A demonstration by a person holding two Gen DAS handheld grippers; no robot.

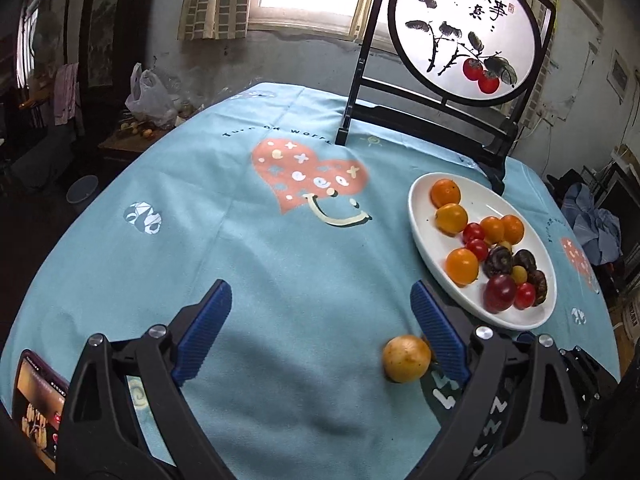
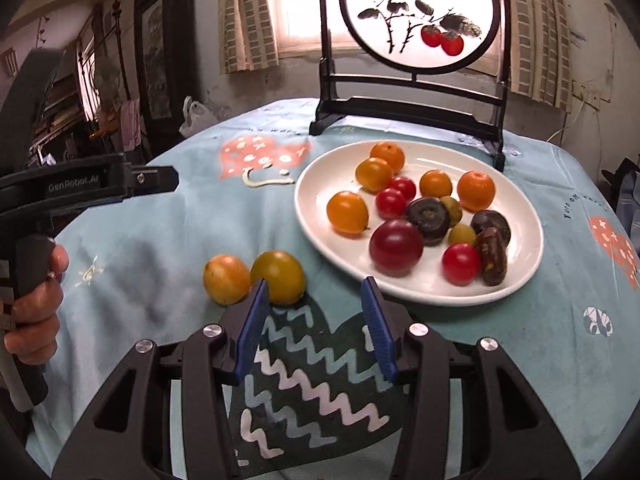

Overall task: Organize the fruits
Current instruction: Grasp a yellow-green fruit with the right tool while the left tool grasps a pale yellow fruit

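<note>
Left wrist view: the left gripper [image 1: 320, 332] hangs spread wide and empty over the blue tablecloth [image 1: 248, 248], one yellow fruit [image 1: 407, 358] loose just beside its right finger, near the white plate [image 1: 430, 240] of fruit. A careless sweep could nudge that fruit rolling. A phone [image 1: 38, 408] is cut off at the corner.

Right wrist view: the right gripper [image 2: 316, 300] stands partly open, holding nothing, behind two loose yellow fruits [image 2: 256, 278] that touch each other beside the plate [image 2: 316, 216]. Closing on one may knock away the other. A hand [image 2: 38, 300] grips the other tool's handle; its jaws are out of view here
</note>
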